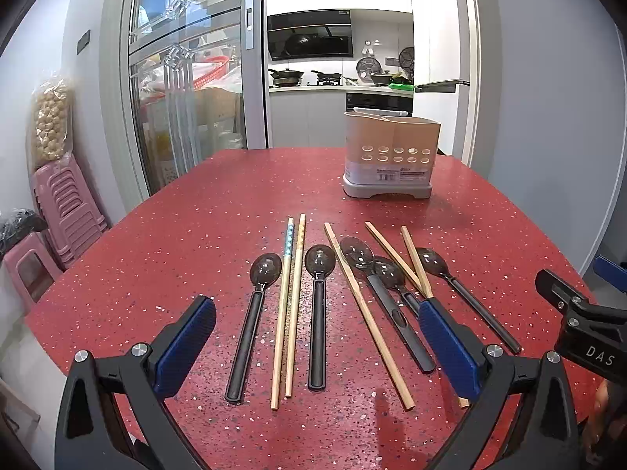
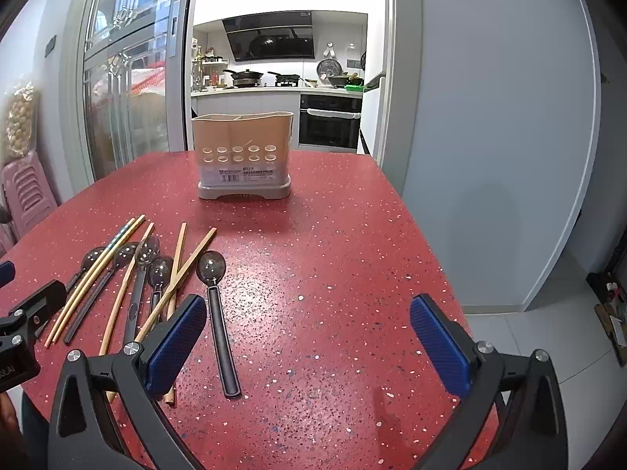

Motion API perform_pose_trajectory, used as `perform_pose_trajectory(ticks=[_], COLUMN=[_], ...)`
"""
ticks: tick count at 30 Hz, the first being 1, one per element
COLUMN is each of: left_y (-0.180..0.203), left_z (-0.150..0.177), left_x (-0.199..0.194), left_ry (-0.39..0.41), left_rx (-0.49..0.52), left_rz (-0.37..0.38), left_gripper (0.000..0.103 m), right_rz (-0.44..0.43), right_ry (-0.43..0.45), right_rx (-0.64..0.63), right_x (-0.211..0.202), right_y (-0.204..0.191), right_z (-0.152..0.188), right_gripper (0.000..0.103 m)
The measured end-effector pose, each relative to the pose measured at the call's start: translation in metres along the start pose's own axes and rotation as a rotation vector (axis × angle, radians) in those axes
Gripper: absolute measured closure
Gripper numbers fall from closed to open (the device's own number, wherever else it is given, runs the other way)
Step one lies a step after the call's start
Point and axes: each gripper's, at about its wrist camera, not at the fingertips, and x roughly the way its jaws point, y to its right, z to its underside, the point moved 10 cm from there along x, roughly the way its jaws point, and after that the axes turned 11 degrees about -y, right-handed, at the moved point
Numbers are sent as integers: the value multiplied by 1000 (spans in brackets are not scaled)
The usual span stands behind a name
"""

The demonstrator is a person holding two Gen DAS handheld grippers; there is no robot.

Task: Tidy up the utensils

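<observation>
Red table (image 1: 196, 211); right tongs (image 1: 588, 325) marked "DAS"; holder (image 1: 392, 156) label unreadable.

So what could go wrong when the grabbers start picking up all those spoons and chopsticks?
The wooden chopsticks cross over the dark plastic spoons, so lifting one may drag or flick its neighbours. The thin patterned chopstick pair lies flat on the red speckled table and could slip from the pads. The beige holder stands far back, so a long carry risks a drop.
</observation>
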Motion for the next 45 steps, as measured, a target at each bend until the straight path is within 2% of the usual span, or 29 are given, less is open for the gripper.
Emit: perform_pose_trajectory(ticks=[45], left_y=[1], left_z=[3], left_x=[5], left_ry=[-12], left_rx=[5], left_rz=[9], left_gripper=[0], right_rz=[-4], right_ry=[-17], right_rx=[-9], right_x=[5], right_y=[-8], right_z=[3], right_gripper=[0])
